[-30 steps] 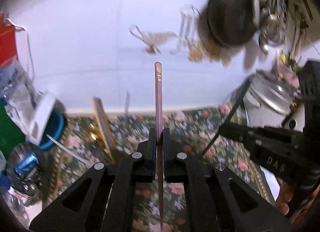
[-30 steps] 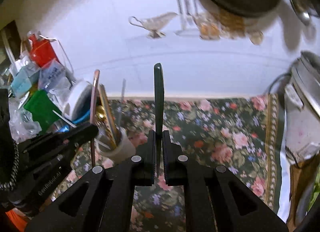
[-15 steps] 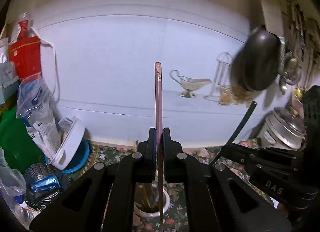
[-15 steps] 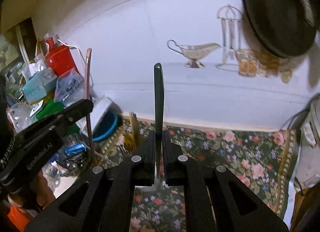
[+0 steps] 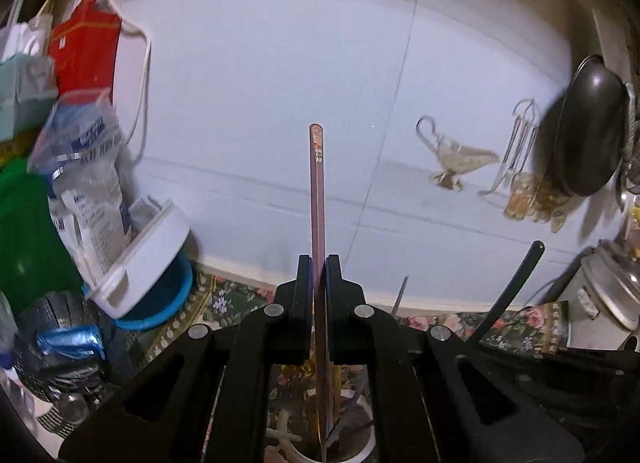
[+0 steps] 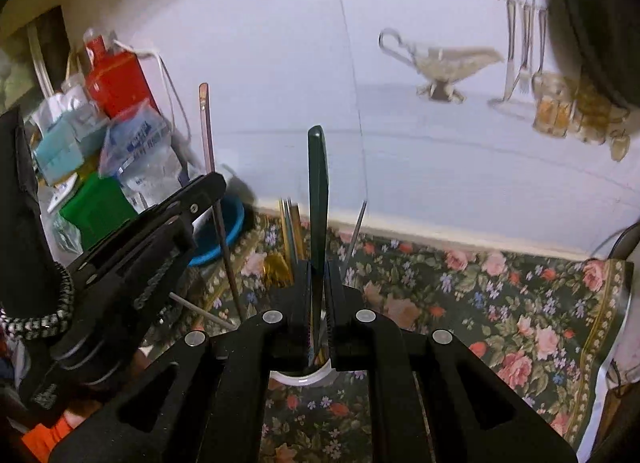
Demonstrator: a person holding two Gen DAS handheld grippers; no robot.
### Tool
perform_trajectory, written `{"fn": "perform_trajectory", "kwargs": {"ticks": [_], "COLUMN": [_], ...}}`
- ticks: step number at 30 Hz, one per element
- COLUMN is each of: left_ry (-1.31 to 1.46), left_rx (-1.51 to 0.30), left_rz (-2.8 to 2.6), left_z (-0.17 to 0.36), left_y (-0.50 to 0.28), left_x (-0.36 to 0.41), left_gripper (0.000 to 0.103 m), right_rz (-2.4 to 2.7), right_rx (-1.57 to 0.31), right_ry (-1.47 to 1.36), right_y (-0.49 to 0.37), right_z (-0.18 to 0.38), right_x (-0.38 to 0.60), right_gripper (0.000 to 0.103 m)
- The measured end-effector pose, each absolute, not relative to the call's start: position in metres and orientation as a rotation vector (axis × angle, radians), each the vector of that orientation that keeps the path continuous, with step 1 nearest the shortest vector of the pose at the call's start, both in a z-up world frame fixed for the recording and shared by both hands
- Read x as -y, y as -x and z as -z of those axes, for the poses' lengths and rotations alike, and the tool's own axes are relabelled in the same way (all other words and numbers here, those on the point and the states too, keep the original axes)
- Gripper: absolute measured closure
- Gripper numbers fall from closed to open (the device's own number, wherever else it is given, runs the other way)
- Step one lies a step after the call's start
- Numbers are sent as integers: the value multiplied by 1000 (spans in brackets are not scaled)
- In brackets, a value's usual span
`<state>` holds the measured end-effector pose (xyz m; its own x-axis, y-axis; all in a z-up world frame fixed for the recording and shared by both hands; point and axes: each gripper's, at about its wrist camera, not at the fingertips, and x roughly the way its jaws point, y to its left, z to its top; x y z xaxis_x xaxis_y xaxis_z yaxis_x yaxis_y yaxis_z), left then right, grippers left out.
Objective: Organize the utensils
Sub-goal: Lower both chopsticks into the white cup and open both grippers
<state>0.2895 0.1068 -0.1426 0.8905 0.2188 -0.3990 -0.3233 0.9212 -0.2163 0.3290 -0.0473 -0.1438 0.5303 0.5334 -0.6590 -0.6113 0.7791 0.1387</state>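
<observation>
Floral cloth (image 6: 460,303) has slid lower; both claws still clamp their utensils.

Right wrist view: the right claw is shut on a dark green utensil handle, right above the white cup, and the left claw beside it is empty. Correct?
Not quite. The left claw is not empty: the left wrist view shows it shut on a thin pink utensil handle. The rest holds: the right claw is shut on the dark green utensil handle, above the white cup.

2 hand-held grippers (image 5: 318,275), 1 pink utensil (image 5: 316,183), 1 green utensil (image 6: 318,191), 1 cup (image 6: 300,377)
</observation>
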Motion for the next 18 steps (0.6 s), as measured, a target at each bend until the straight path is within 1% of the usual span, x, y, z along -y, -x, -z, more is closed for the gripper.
{"fn": "perform_trajectory", "kwargs": {"ticks": [6,10,18], "left_ry": [280,261,265], "left_rx": [-416,-474,-590], "left_rz": [-293,-287,-251], "left_z": [167,184,194], "left_y": [-295,-293,-284], "left_x": [-102,-97,-86], "left_gripper": [99,99,99], "right_rz": [-681,-692,-746], "right_rx": [-810,-854,-924], "right_ry": [145,143,171], "right_y": [-332,-336,-340], "right_z": [169,182,198], "right_x": [43,44,45], "right_gripper": [97,97,97]}}
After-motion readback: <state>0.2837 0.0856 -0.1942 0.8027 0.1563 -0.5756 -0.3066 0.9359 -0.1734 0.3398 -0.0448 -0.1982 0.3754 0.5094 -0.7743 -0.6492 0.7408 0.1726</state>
